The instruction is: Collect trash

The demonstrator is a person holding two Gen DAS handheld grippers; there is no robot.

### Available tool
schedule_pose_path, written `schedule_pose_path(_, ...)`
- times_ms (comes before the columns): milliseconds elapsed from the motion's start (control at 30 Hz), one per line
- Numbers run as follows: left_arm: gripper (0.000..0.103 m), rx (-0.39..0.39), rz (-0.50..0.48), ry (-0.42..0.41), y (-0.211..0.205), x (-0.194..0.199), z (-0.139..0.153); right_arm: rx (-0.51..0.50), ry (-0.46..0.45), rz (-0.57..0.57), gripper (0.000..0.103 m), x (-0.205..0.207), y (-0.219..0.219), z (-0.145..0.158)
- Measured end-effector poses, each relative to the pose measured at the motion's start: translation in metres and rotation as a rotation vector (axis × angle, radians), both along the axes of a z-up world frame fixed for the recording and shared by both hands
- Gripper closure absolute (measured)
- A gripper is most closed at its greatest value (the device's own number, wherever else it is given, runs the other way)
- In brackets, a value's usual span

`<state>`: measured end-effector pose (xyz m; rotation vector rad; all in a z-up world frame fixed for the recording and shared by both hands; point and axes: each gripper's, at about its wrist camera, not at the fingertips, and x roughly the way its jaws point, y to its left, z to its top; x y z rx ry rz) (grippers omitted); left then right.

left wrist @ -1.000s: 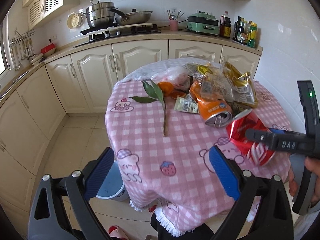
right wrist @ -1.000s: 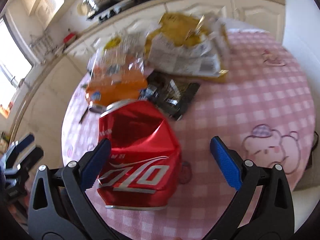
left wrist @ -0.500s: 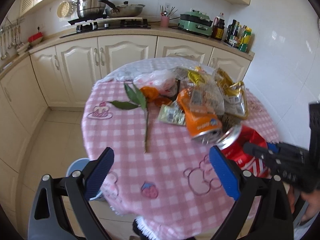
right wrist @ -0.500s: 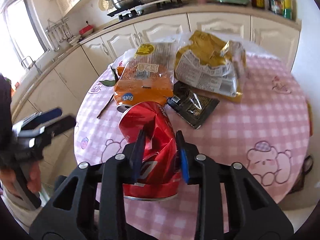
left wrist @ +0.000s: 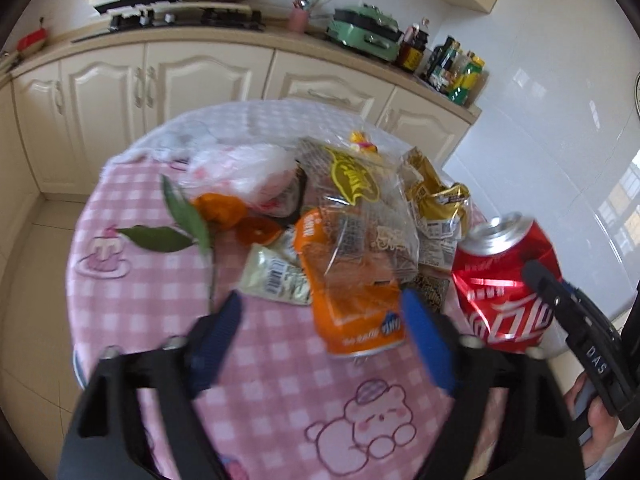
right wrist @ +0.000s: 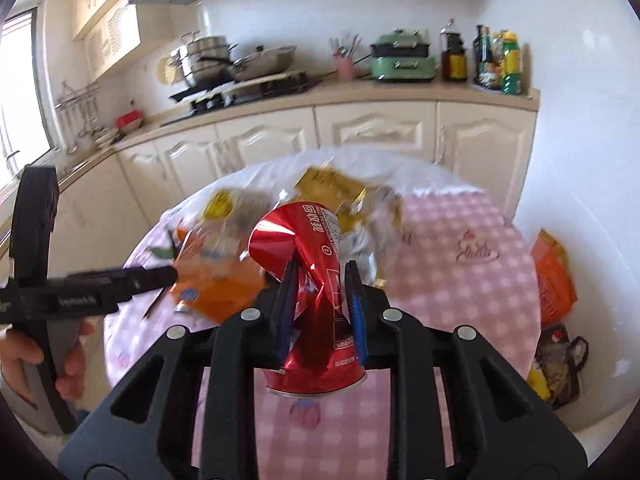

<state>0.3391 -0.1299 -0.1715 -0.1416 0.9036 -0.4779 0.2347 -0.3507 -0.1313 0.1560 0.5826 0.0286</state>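
My right gripper (right wrist: 320,278) is shut on a crushed red cola can (right wrist: 312,248) and holds it upright above the table; its jaws are still closing and denting the can. The same red can (left wrist: 500,280) and right gripper (left wrist: 560,304) show at the right of the left wrist view. My left gripper (left wrist: 320,320) hovers low over the pink checked tablecloth (left wrist: 160,300), jaws closing. A crushed orange soda can (left wrist: 352,312) lies on its side between the fingers, near the right pad (left wrist: 424,340); the left pad stands well clear of it.
Behind the orange can lie a clear snack bag (left wrist: 360,208), a gold bag (left wrist: 432,196), a white plastic bag (left wrist: 244,164), orange peel (left wrist: 220,208), a leafy twig (left wrist: 188,220) and a silver packet (left wrist: 276,280). Bags (right wrist: 554,280) stand on the floor by the right wall. Cabinets (left wrist: 200,76) behind.
The right gripper closed on the red can and lifted it off the table. The left gripper moved forward over the table to the orange can and its jaws narrowed.
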Motion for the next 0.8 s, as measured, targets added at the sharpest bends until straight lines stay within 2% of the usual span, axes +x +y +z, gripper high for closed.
schedule_pose_path(100,0.046,-0.017,-0.027,0.029,-0.007,0.012,-0.009,-0.010,-0.006,-0.008,0.079,0.013,0.002,-0.004)
schedule_pose_path(233,0.055,-0.012,-0.052,0.028,-0.013,0.017,-0.015,-0.006,-0.003,-0.001,0.079,0.025,0.008,-0.010)
schedule_pose_path(300,0.066,-0.024,-0.075,0.027,-0.015,0.017,-0.014,-0.008,-0.005,-0.002,0.079,0.030,0.010,-0.011)
schedule_pose_path(500,0.086,-0.030,-0.113,0.002,-0.015,0.003,-0.006,-0.014,-0.001,0.001,0.079,0.035,0.019,-0.014)
schedule_pose_path(700,0.089,-0.020,-0.139,-0.016,-0.004,-0.028,0.006,-0.017,-0.007,-0.001,0.079,0.026,0.024,-0.010)
schedule_pose_path(800,0.089,0.052,-0.120,-0.036,0.003,-0.043,0.012,-0.021,-0.014,0.002,0.079,0.017,0.026,-0.006)
